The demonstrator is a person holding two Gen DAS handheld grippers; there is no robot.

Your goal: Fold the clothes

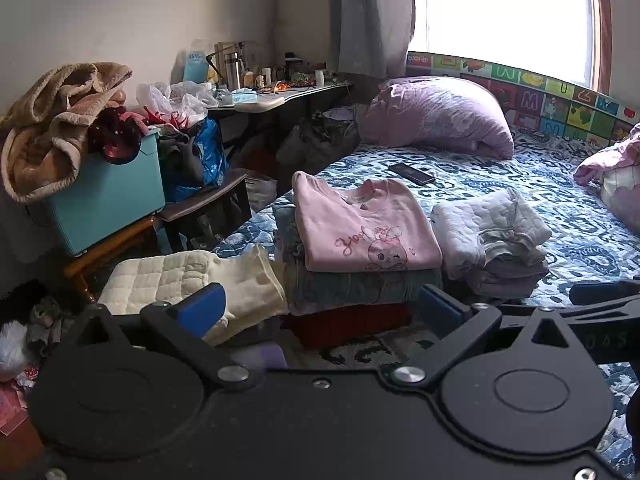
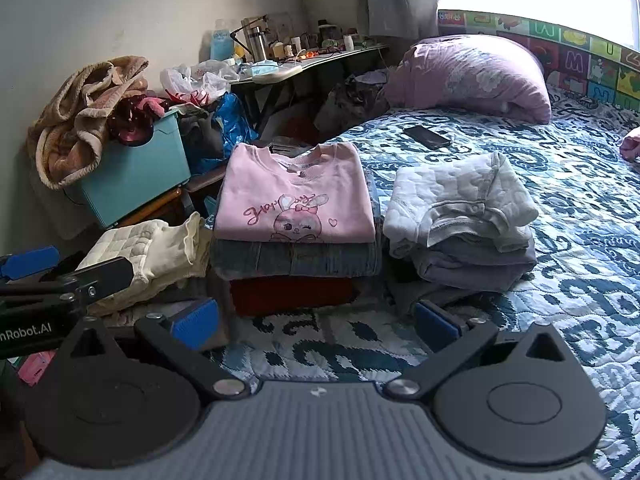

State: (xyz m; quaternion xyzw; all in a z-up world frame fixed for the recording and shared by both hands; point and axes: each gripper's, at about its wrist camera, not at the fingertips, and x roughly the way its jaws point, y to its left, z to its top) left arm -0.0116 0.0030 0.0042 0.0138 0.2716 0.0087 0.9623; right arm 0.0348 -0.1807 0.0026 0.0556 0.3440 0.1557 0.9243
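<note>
Right wrist: "nRobot.AI" on left tool (image 2: pixel 30 266).

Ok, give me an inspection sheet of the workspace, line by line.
Surface: bed with blue patterned quilt, bare strip in front of the stacks.
Job's things: folded pink rabbit sweatshirt tops a stack on folded denim and a red garment; white quilted garment tops a second stack; cream quilted piece lies at the left.
Clutter: phone on the quilt; teal bin heaped with a brown blanket.
Grippers: left gripper and right gripper both open, fingers empty.
Cables: nothing seen clearly.
Surroundings: cluttered desk, purple pillow, bright window.
</note>
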